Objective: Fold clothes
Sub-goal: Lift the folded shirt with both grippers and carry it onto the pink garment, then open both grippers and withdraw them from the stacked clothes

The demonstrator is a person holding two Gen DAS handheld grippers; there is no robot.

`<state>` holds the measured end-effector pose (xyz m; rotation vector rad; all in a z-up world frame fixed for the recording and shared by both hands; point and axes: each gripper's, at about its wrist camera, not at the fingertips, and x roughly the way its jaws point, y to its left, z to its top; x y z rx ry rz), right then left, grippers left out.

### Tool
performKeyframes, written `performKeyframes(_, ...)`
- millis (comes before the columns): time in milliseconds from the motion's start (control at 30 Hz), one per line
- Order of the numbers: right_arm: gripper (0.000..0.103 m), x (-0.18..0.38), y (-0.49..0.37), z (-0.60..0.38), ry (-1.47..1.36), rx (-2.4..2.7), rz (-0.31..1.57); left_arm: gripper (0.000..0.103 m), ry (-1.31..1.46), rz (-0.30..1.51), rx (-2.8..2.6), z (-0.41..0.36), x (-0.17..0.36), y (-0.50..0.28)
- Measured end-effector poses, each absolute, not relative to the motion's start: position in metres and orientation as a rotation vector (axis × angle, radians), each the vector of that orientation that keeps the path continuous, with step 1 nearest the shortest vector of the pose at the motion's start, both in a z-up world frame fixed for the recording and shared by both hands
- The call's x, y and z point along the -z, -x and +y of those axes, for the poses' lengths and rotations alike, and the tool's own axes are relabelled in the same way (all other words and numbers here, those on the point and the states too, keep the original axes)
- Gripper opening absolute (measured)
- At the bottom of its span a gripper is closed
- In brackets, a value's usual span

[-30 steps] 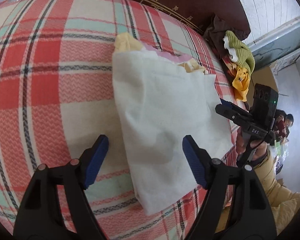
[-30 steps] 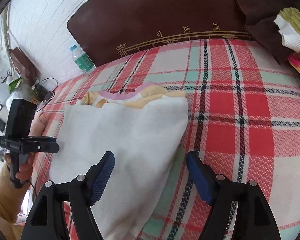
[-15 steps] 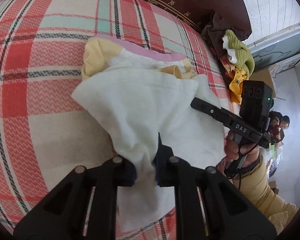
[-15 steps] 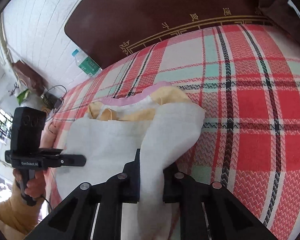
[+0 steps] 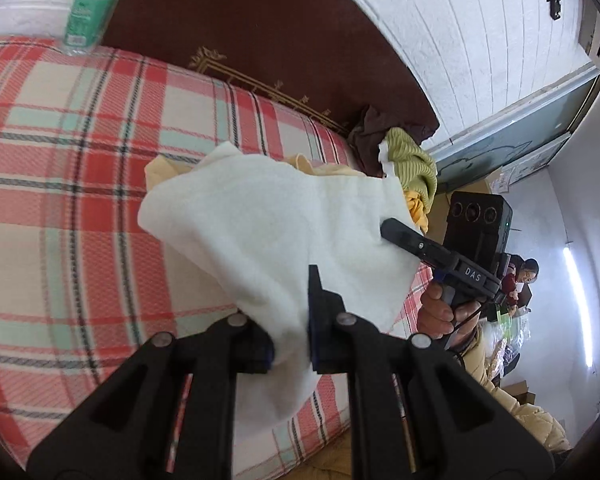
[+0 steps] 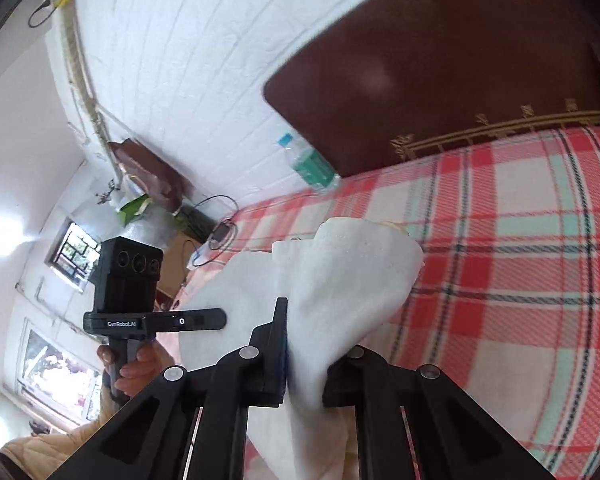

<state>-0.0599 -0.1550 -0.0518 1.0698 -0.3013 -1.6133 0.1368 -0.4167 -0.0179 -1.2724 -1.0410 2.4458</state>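
Note:
A white cloth garment (image 5: 268,232) with a pale yellow lining is lifted off the plaid bed (image 5: 60,184). My left gripper (image 5: 290,340) is shut on its near edge. My right gripper (image 6: 304,364) is shut on the other near edge of the same white cloth (image 6: 340,288). The cloth hangs stretched between both grippers above the bed (image 6: 520,280). The right gripper's body shows in the left wrist view (image 5: 452,256), and the left gripper's body shows in the right wrist view (image 6: 140,312).
A dark brown headboard (image 5: 260,32) stands behind the bed. A plastic water bottle (image 5: 88,12) sits at the bed's far left corner. A pile of brown, green and yellow clothes (image 5: 404,156) lies at the far right. A white brick wall (image 6: 200,60) is behind.
Both grippers went from open over the flat cloth to shut on its near edge, then lifted it up off the bed. The views have tilted upward.

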Motion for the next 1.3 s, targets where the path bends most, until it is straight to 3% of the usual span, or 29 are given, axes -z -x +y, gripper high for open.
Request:
performKeyframes(133, 0.01, 0.031, 0.026, -0.234, -1.027, 1.498, -0.299, 0.014, 1.266, -1.049, -2.626, -0.475, -0.017, -0.201)
performKeyframes(367, 0.01, 0.031, -0.043, -0.399, -1.105, 1.277, -0.311, 0.014, 1.307, -1.236, -2.876, -0.587, -0.04, -0.31)
performKeyframes(600, 0.014, 0.086, -0.108, -0.519, -1.254, 1.239, -0.2, 0.014, 1.527, -1.549, -2.933, -0.678, 0.018, -0.392)
performKeyframes(700, 0.028, 0.12, -0.126, -0.541, -1.313, 1.319, -0.032, 0.015, 1.617, -1.693, -2.855, -0.699, 0.066, -0.406)
performKeyframes(767, 0.037, 0.133, -0.13, -0.541, -1.308, 1.359, 0.031, 0.023, 1.578, -1.735, -2.848, -0.701, 0.078, -0.412)
performKeyframes(800, 0.046, 0.135, -0.127, -0.535, -1.296, 1.374, 0.042, 0.023, 1.538, -1.733, -2.856, -0.7, 0.077, -0.414)
performKeyframes(833, 0.048, 0.134, -0.125, -0.53, -1.282, 1.384, 0.043, 0.024, 1.495, -1.727, -2.865, -0.699, 0.075, -0.416)
performKeyframes(967, 0.048, 0.122, -0.116, -0.507, -1.221, 1.407, 0.038, 0.045, 1.422, -1.703, -2.94, -0.692, 0.06, -0.427)
performKeyframes(1167, 0.048, 0.091, -0.149, -0.471, -0.996, 1.437, 0.185, 0.045, 1.286, -1.557, -3.228, -0.673, 0.03, -0.448)
performKeyframes(1300, 0.048, 0.074, -0.194, -0.462, -0.754, 1.422, 0.323, 0.046, 1.237, -1.216, -3.397, -0.628, 0.014, -0.447)
